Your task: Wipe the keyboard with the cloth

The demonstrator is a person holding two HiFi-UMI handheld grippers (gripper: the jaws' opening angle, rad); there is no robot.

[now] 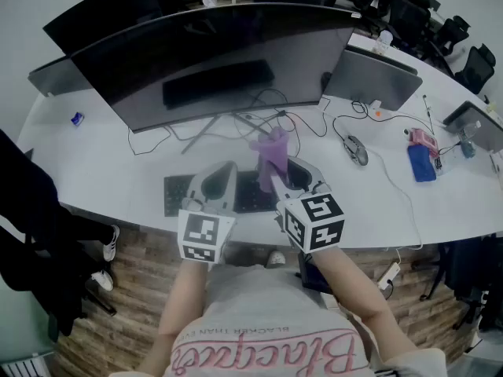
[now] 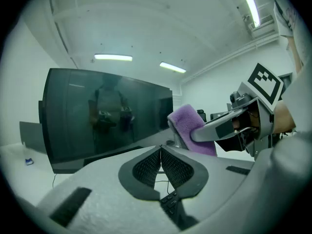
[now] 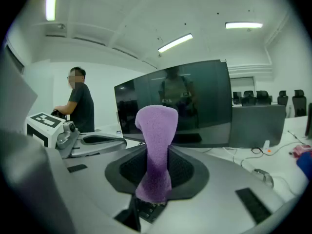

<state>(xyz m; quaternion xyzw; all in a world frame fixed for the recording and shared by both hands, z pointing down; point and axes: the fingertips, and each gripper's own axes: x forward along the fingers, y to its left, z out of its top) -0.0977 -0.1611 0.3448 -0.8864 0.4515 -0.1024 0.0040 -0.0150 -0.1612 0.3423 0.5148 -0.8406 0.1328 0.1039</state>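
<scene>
Right now my right gripper (image 3: 157, 151) pinches the fuzzy purple cloth (image 3: 155, 126), while my left gripper (image 2: 160, 151) is closed on nothing. Both hover over the flat black keyboard (image 1: 174, 195) at the near desk edge. I'd tip the cloth down, then sweep lightly along the key rows.

Fuzzy purple cloth (image 3: 156, 126) in the right claw (image 3: 157, 150), whose shell is matt grey plastic with black meshed pads (image 3: 184, 169). Beyond the claw: glossy dark monitor (image 3: 204, 106); beneath: smooth white counter (image 1: 118, 159).

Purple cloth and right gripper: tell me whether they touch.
Touching. In the right gripper view, the jaws of the right gripper are shut on the purple cloth, which stands up between them.
</scene>
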